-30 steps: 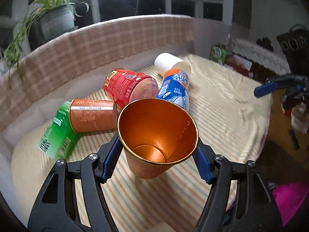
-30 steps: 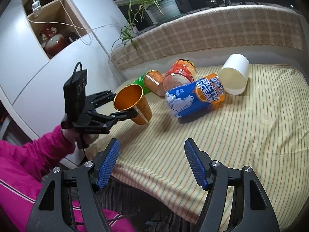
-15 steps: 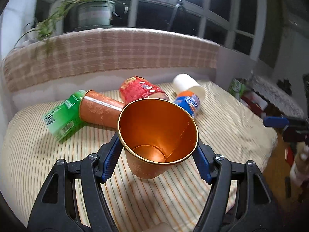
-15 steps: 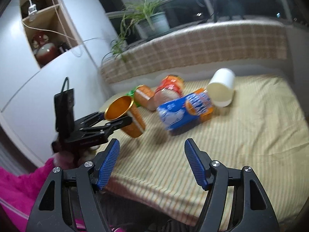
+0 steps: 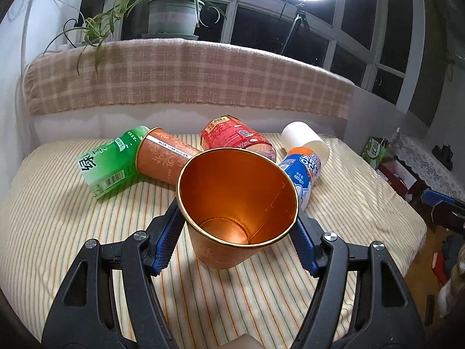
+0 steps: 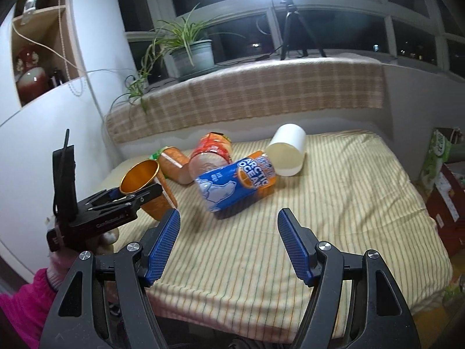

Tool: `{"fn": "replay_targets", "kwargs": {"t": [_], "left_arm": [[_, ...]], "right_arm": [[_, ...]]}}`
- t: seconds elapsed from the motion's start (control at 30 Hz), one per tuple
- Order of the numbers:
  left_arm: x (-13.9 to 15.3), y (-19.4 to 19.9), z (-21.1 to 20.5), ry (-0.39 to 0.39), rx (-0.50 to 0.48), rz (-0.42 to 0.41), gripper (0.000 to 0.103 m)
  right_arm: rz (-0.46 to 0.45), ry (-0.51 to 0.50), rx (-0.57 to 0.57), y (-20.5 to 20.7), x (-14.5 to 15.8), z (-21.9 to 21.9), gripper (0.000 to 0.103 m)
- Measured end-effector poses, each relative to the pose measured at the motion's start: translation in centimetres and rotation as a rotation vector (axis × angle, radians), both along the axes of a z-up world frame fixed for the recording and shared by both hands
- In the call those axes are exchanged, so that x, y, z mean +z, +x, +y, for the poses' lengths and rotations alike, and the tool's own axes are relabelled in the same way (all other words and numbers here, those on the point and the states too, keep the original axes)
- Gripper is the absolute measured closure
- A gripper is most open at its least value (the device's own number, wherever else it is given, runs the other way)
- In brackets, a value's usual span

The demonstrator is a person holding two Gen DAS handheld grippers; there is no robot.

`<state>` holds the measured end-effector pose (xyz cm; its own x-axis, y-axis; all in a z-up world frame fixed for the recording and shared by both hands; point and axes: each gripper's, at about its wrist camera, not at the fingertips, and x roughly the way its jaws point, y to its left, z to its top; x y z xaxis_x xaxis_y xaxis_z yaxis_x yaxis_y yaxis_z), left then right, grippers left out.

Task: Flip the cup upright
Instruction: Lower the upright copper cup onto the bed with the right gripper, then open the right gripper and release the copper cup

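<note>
My left gripper (image 5: 238, 235) is shut on an orange cup with a gold rim (image 5: 232, 212), mouth tilted up toward the camera, its base close to the striped cloth. The same cup (image 6: 139, 176) shows in the right wrist view, held in the left gripper (image 6: 128, 200) near the table's left edge. My right gripper (image 6: 229, 247) is open and empty above the front of the table.
Several cups lie on their sides on the striped table (image 5: 363, 203): green (image 5: 107, 160), orange patterned (image 5: 162, 157), red (image 5: 235, 136), blue Arctic Ocean (image 6: 235, 183) and white (image 6: 286, 151). A plaid-covered ledge (image 5: 189, 78) with a potted plant runs behind.
My left gripper has tipped the orange cup more upright and swung left, so the view now faces the ledge and ring light. The right gripper pulled back slightly.
</note>
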<state>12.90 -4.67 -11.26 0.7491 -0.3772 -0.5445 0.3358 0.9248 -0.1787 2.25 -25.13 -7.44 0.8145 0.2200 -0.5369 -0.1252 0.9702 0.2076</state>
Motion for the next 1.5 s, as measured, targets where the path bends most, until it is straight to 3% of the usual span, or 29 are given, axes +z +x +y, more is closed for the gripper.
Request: {"fn": "replay_targets", "kwargs": {"t": [1.07, 1.17, 1.5], "left_arm": [[-1.6, -0.6, -1.0, 0.05, -0.09, 0.053, 0.031], [-1.5, -0.8, -1.1, 0.052, -0.099, 0.048, 0.021], [-1.4, -1.6, -0.5, 0.063, -0.099, 0.05, 0.01]], "right_arm": [[0.009, 0.012, -0.057, -1.2, 0.2, -0.4, 0.034], [0.008, 0.012, -0.057, -1.2, 0.2, -0.4, 0.034], [0.006, 0.004, -0.051, -1.2, 0.2, -0.1, 0.034]]}}
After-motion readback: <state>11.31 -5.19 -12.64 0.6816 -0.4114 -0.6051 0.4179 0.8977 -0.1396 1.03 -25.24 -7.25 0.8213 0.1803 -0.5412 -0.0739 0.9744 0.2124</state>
